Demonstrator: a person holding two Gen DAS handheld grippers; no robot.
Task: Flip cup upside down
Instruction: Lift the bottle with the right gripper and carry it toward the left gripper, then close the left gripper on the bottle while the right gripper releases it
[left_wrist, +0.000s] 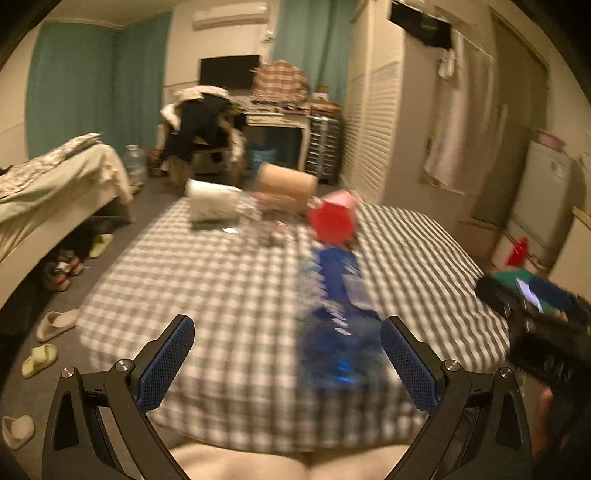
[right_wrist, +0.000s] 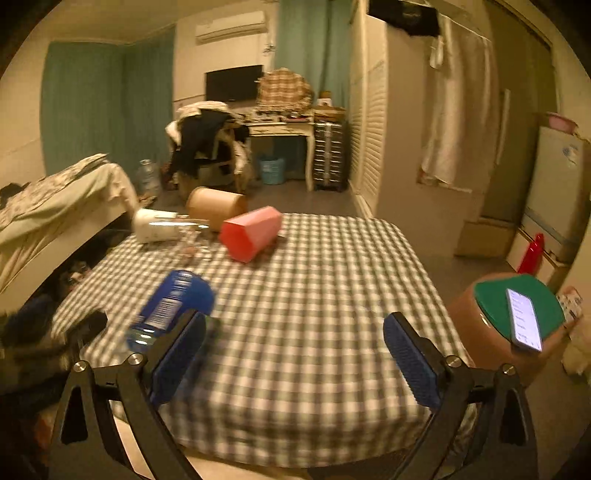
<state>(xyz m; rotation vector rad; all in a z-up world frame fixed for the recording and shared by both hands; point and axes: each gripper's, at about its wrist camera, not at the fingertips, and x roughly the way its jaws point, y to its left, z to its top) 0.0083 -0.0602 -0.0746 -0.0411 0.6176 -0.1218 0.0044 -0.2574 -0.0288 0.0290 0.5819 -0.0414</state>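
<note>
- While both feeds are motion-blurred, I see left gripper (left_wrist: 287, 354) spread wide, gripping nothing, over the checked table (left_wrist: 221, 295).
- Blue bottle (left_wrist: 338, 314) lies just ahead of its right finger; label text unreadable.
- Red cup (right_wrist: 251, 232) lies on its side at the table's far end, well apart from both grippers, beside a tan cylinder (right_wrist: 216, 208) and white roll (right_wrist: 153, 225).
- Right gripper (right_wrist: 293, 356) likewise wide, empty.
- Phone (right_wrist: 524, 319) screen illegible.

The worktop (right_wrist: 314, 314) had a checkered cloth, with a red cup (right_wrist: 251, 232) lying on its side, a blue-labelled bottle (right_wrist: 170, 302), a tan cylinder (right_wrist: 214, 208) and a white roll (right_wrist: 153, 225) tipped over too.
</note>
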